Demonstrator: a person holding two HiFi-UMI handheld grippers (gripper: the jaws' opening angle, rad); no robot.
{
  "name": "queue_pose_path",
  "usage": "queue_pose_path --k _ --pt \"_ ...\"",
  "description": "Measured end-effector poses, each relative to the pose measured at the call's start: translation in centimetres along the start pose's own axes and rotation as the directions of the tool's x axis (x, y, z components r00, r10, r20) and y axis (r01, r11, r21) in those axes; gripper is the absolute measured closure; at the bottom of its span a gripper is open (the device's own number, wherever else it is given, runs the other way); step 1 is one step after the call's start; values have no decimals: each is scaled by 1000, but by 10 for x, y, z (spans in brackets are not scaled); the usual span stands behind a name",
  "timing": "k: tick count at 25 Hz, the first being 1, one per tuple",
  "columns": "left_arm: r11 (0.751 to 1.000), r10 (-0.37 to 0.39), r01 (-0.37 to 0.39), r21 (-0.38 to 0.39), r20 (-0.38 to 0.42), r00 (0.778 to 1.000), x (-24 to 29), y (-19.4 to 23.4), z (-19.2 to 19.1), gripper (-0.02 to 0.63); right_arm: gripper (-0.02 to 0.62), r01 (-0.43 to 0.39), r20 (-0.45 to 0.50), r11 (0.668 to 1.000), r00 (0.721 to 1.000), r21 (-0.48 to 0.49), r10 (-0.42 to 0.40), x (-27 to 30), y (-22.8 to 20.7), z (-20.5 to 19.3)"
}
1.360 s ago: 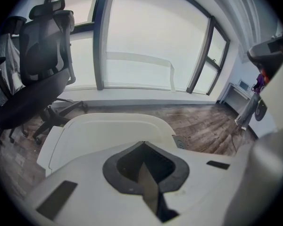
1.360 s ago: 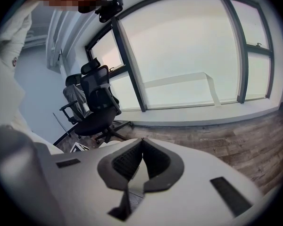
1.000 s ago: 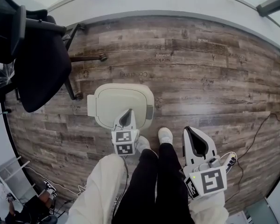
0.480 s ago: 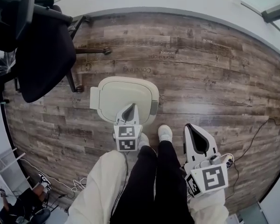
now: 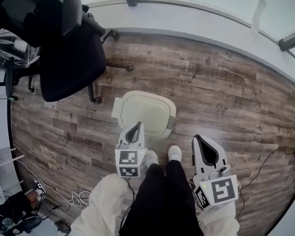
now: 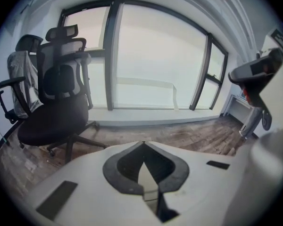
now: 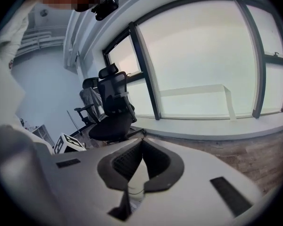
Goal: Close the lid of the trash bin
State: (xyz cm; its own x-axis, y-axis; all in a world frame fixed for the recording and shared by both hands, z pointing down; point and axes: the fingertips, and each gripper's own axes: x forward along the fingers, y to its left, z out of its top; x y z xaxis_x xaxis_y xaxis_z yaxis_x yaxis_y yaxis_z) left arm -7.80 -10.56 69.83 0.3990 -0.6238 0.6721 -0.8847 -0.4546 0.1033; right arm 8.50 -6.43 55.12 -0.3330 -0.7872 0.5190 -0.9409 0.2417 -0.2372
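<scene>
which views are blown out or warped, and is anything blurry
Left gripper view: the large dark-framed window is washed out white, the black office chair backlit, corners vignetted. Right gripper view: same glare, edges soft. Head view: fisheye bends the brown wood-plank floor; cream trash bin is sharp.

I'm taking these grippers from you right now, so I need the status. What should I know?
Left gripper: jaws together, empty, held over the near edge of the trash bin.
Right gripper: jaws together, empty, by the person's right leg, away from the bin.
The bin stands on the wood floor, just ahead of the feet, beside the office chair.
Done: the lid lies flat and looks closed.
Left: probably nothing; maybe check it is seated.
</scene>
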Motion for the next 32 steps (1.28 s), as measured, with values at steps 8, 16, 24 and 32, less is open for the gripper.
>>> queue_pose_path --k 8,16,24,32 --pt "996 62 -51 -67 163 985 -146 2 115 598 571 -24 87 997 996 -76 31 -61 45 103" --pt "993 115 -102 -57 328 938 -300 6 228 597 571 -48 229 989 970 -140 80 -126 115 223" --pt "991 133 -133 -31 430 893 -408 -18 304 597 572 -91 315 976 937 -196 151 -203 156 307" --pt "990 131 -143 -15 497 858 -465 -35 336 598 571 -86 345 979 927 -187 147 -244 169 331"
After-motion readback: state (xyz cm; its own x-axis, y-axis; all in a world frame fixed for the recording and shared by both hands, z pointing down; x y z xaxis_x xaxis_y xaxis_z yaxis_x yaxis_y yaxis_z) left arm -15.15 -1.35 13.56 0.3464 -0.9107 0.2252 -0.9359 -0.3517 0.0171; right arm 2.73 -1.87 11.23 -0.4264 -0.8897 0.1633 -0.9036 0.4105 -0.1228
